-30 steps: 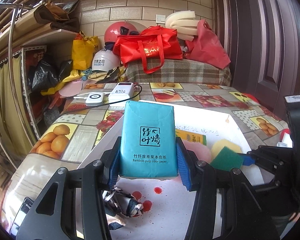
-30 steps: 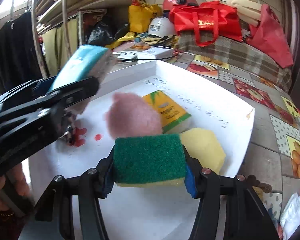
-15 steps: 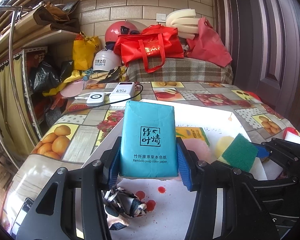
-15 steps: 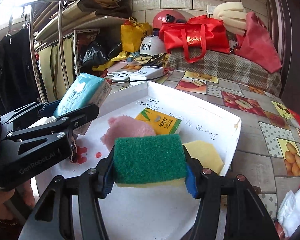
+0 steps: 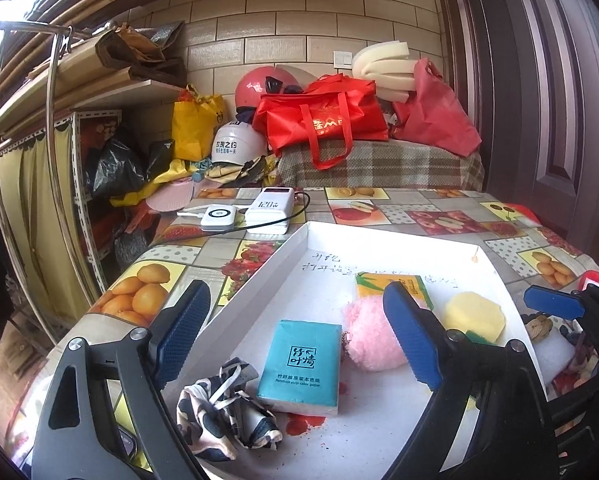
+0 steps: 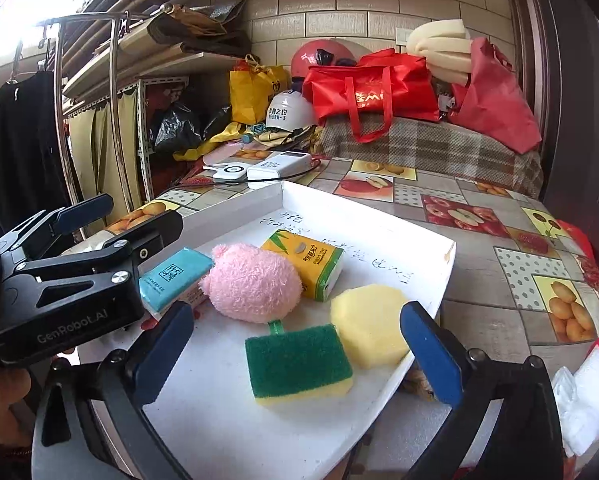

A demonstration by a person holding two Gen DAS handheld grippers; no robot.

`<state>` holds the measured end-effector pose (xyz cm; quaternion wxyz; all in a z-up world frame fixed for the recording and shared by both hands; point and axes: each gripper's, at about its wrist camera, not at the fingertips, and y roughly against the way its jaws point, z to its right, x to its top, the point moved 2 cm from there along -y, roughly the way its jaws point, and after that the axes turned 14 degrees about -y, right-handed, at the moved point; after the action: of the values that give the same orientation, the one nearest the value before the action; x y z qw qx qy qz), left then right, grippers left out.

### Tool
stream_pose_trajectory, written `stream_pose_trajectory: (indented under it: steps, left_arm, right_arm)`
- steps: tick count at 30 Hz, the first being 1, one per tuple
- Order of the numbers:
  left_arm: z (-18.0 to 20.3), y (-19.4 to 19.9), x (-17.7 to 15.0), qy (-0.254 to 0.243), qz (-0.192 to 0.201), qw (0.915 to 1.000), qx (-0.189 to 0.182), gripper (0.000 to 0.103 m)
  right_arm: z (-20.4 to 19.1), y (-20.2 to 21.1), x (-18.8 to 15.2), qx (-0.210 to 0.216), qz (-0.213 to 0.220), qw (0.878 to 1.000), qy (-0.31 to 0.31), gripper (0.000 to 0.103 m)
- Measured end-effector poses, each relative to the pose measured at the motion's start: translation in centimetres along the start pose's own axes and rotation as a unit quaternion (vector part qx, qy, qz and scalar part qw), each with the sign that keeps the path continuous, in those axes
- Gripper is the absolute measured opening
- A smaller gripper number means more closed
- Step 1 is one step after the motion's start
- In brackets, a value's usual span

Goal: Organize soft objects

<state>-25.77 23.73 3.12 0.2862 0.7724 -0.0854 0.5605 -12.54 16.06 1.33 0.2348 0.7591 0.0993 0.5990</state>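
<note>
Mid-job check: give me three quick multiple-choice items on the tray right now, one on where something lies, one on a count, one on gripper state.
1. The green-topped yellow scouring sponge lies:
A. in the white shallow tray
B. on the fruit-print tablecloth
C. in the jaws

2. Tissue packs in the tray:
A. one
B. two
C. four

3. The right gripper is:
A. open, empty
B. shut on the sponge
C. out of view

Answers: 1 A, it rests on the tray floor. 2 B, a teal tissue pack and a yellow tissue pack. 3 A, its jaws have just opened, clear of the sponge.
</note>
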Motion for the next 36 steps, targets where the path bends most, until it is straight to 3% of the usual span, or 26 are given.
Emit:
stream_pose_trajectory:
  steps: [24,36]
  left_arm:
    - [0.7,0.7,0.3,-0.012,0.01,0.9999,0.006,0.089]
    - [5.0,2.0,0.9,-0.029,0.011,0.9987,-0.041,0.089]
  right_arm:
    - [1.2,1.8,-0.9,0.003,0.004,1.0,-0.029,0.103]
    - [3.6,5.4,-1.5,-0.003,0.034,0.998,-0.055,0.103]
